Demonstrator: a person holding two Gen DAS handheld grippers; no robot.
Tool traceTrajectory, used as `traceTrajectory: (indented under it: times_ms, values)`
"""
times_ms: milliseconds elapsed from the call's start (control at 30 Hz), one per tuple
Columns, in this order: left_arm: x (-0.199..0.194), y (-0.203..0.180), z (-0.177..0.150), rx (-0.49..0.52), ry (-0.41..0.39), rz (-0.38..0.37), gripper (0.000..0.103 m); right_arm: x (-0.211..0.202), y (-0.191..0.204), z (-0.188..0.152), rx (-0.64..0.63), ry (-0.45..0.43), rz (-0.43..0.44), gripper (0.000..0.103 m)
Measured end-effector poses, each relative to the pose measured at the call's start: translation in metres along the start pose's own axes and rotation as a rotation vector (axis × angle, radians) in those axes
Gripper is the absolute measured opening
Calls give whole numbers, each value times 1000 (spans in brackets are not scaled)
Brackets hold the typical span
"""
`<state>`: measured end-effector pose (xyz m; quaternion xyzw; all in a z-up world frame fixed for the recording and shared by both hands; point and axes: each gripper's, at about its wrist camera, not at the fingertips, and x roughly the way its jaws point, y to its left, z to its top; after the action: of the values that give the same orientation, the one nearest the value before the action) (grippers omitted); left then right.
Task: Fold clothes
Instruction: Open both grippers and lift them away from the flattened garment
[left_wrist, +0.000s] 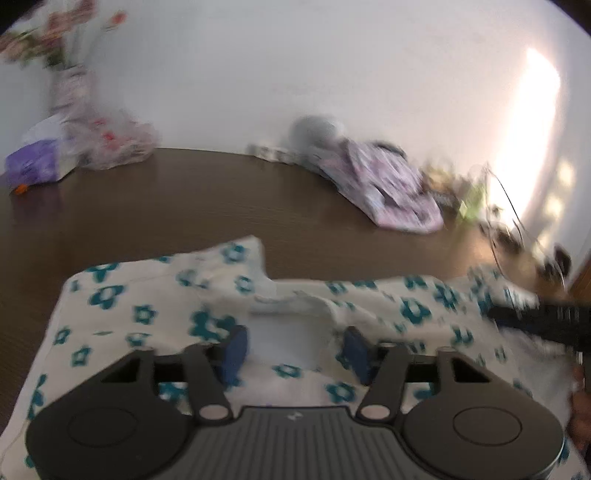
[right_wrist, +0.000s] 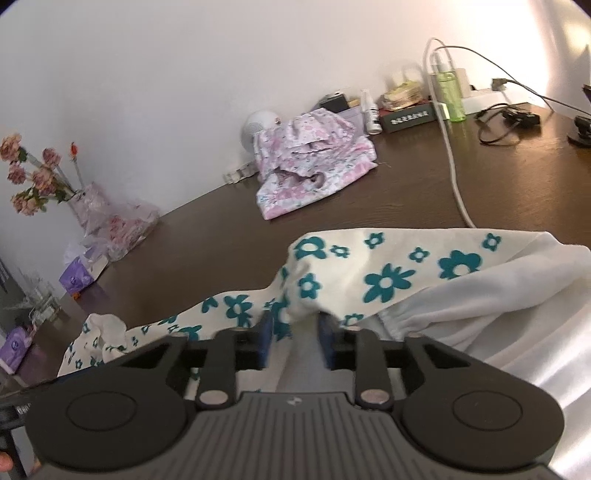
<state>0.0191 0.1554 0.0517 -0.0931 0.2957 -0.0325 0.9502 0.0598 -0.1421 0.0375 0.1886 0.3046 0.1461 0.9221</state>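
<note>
A cream garment with teal flowers lies spread on the dark wooden table. My left gripper hovers low over its neck opening. Its blue pads stand wide apart, with cloth under them and nothing pinched. In the right wrist view the same garment rises in a bunched fold, its plain white inside showing at the right. My right gripper has its pads a little apart at the foot of that fold, and the cloth sits loosely between them.
A pink patterned garment lies crumpled at the back by the wall. A vase of flowers, plastic bags and purple tissue packs stand at the left. Bottles, boxes and cables crowd the back right.
</note>
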Motion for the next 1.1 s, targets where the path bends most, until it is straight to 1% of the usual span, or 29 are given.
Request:
traceTrajectory:
  times_ms: [67,100,167,233,267,300,333,400,467,500,533,567,633,733,800,867,933,967,1033,1100]
  values:
    - [-7,15,3,-96,-32,65,46,0,-2,0,11,-5,-3,20]
    - [-11,21,4,-126,-44,95,44,0,-2,0,11,-6,-4,20]
    - [-25,32,8,-160,-54,122,44,-2,-1,1,7,-12,0,21]
    - [-47,37,11,-166,-81,116,48,-11,2,5,-2,-10,10,33]
    - [-57,37,12,-155,-94,114,50,-22,4,6,0,-18,30,37]
    - [-68,35,12,-132,-105,111,56,-34,7,8,3,-27,53,46]
    - [-78,33,11,-99,-116,106,63,-50,11,9,-22,-28,90,54]
    - [-94,32,2,-18,-114,98,69,-77,17,4,-93,-23,132,57]
    - [-105,32,-13,36,-104,95,69,-98,21,-11,-156,-4,146,57]
    - [-109,32,-20,55,-99,97,69,-109,23,-18,-187,7,151,57]
    - [-113,35,-28,52,-98,103,69,-120,25,-26,-218,17,157,56]
    - [-117,38,-35,48,-96,109,69,-129,27,-35,-257,6,146,54]
    - [-124,45,-47,17,-95,108,68,-142,30,-50,-328,-9,121,34]
    - [-128,50,-58,-13,-85,88,68,-150,32,-70,-414,5,98,25]
    - [-124,47,-60,-3,-65,94,68,-147,33,-78,-417,45,114,22]
    - [-121,41,-64,28,-59,101,68,-142,37,-86,-440,61,106,22]
    - [-118,39,-67,33,-48,110,67,-139,39,-94,-463,53,72,19]
    - [-116,39,-69,31,-39,115,66,-139,38,-97,-469,40,52,19]
    - [-115,41,-71,21,-21,137,59,-138,30,-98,-454,40,-2,19]
    - [-115,42,-72,11,-12,165,53,-142,21,-94,-415,34,-18,19]
